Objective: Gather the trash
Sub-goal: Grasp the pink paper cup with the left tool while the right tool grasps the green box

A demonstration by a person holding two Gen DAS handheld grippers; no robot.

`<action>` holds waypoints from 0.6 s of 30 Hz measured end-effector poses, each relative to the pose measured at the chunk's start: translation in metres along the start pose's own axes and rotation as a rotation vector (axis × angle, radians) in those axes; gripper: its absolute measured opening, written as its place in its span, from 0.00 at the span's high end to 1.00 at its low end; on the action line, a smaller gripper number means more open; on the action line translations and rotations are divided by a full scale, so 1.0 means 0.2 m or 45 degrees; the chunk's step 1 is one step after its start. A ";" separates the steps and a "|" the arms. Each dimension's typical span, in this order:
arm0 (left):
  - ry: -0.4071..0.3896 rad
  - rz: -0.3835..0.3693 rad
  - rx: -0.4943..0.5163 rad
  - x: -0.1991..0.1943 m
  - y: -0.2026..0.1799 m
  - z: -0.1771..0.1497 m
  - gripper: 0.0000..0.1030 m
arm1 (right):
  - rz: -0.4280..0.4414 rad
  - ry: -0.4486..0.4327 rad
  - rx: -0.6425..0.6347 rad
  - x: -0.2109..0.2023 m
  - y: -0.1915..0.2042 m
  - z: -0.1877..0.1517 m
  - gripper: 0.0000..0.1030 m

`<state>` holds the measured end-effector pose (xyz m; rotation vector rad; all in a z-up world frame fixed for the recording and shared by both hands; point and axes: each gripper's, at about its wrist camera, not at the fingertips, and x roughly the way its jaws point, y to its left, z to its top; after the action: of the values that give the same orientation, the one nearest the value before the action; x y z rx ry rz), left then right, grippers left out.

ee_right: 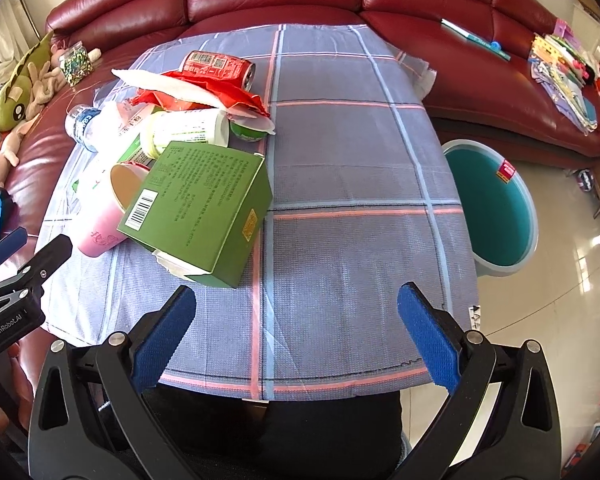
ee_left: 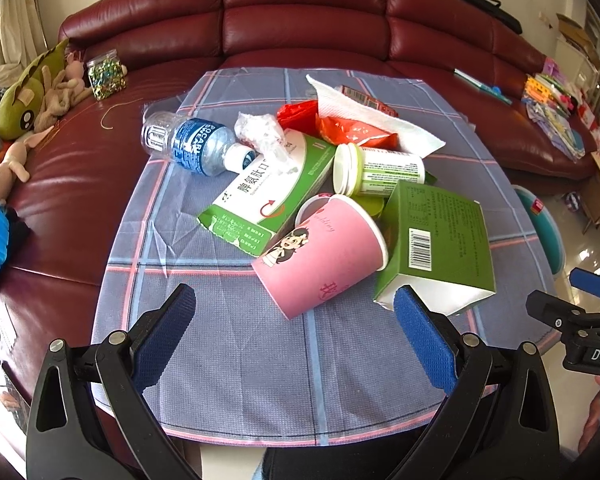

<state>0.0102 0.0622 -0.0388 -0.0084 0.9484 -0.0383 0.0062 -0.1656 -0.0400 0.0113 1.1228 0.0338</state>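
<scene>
A pile of trash lies on a checked cloth (ee_left: 228, 320): a pink paper cup (ee_left: 320, 256) on its side, a green box (ee_left: 440, 240), a green-and-white carton (ee_left: 268, 188), a white-green jar (ee_left: 380, 170), a plastic bottle (ee_left: 188, 142), red wrappers (ee_left: 348, 130), a white napkin (ee_left: 364, 116). A red can (ee_right: 216, 66) lies at the pile's far side. My left gripper (ee_left: 296, 336) stands open just short of the cup. My right gripper (ee_right: 296, 332) is open over bare cloth (ee_right: 340, 200), right of the green box (ee_right: 200, 204). A teal bin (ee_right: 488, 204) stands on the floor beside the table.
A dark red leather sofa (ee_left: 300, 12) wraps behind the table. Plush toys (ee_left: 24, 92) and a jar of small items (ee_left: 106, 74) lie on its left seat; books and papers (ee_right: 564, 68) are stacked at the right. Glossy tiled floor (ee_right: 572, 280) is at the right.
</scene>
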 end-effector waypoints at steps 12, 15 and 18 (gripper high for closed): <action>0.085 0.003 -0.084 0.14 0.23 -0.01 0.04 | 0.074 0.088 -0.087 0.24 0.19 0.04 0.17; 0.087 -0.006 -0.063 0.17 0.24 0.00 0.04 | 0.075 0.104 -0.111 0.29 0.23 0.05 0.23; 0.088 -0.018 -0.004 0.20 0.22 0.01 0.04 | 0.091 0.102 -0.129 0.32 0.25 0.06 0.49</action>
<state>0.0364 0.1052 -0.0704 -0.0163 1.0176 -0.0504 0.0432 -0.1135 -0.0920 -0.0405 1.1992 0.1559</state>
